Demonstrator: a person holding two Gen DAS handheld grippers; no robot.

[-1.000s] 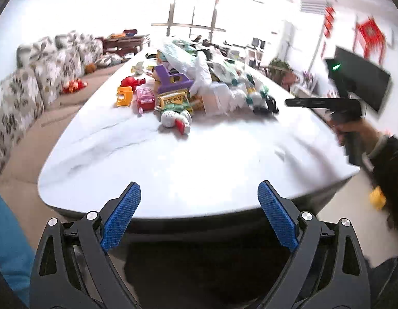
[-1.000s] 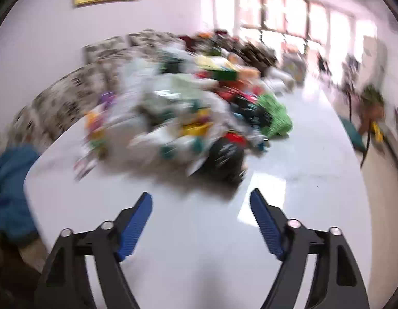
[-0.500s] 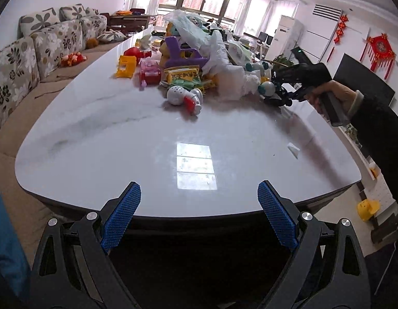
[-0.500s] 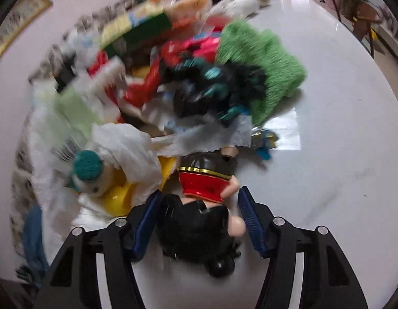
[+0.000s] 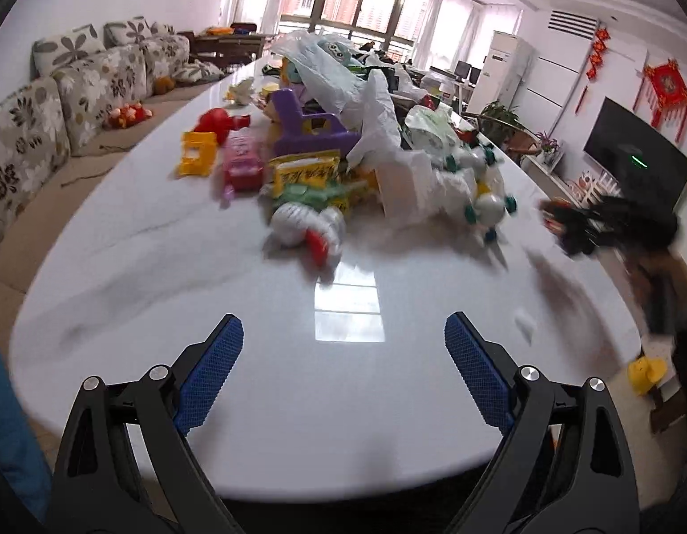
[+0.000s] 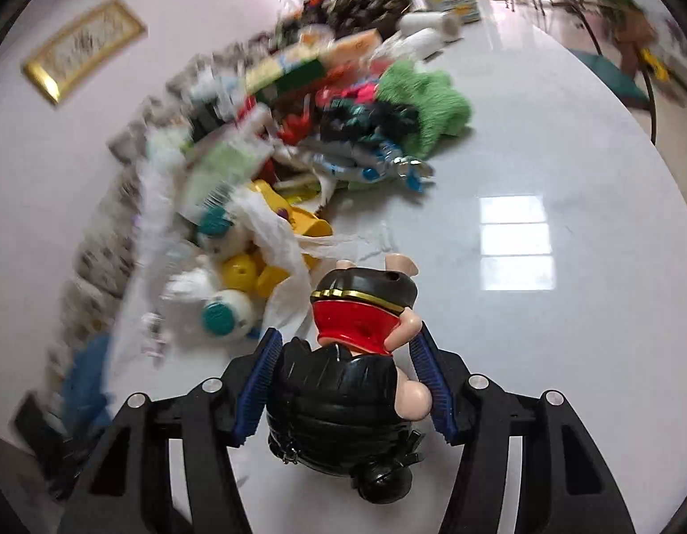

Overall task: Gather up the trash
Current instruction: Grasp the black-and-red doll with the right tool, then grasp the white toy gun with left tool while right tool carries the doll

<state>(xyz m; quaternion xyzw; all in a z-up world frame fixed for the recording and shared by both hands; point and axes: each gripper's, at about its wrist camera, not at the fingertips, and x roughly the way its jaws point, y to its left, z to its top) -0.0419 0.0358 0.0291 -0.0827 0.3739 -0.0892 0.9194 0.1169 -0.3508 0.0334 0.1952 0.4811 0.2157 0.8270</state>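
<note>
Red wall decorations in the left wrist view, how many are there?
2. A slim red hanging right of the air conditioner, and a larger red ornament above the television. Others may lie beyond the frame edge.

Table (image 5: 343, 400): glossy white stone-look top, faint grey veining, mirrors the window. Doll (image 6: 343, 382) between the right gripper (image 6: 343, 387) pads: hard shiny plastic, black ribbed hair, red glossy dress w/ gold trim. Pads: blue, rough knurled texture (same on left gripper (image 5: 343, 365)); arms matt black plastic, bright metal rivets. At 12 o'clock from doll: fuzzy green cloth (image 6: 423, 107). At 10 o'clock: crinkled white tissue paper (image 6: 276, 240), smooth yellow plastic toy (image 6: 299, 222). Sofa (image 5: 54, 102): matt floral fabric. Thin translucent plastic bag (image 5: 325, 71) tops the pile.
</note>
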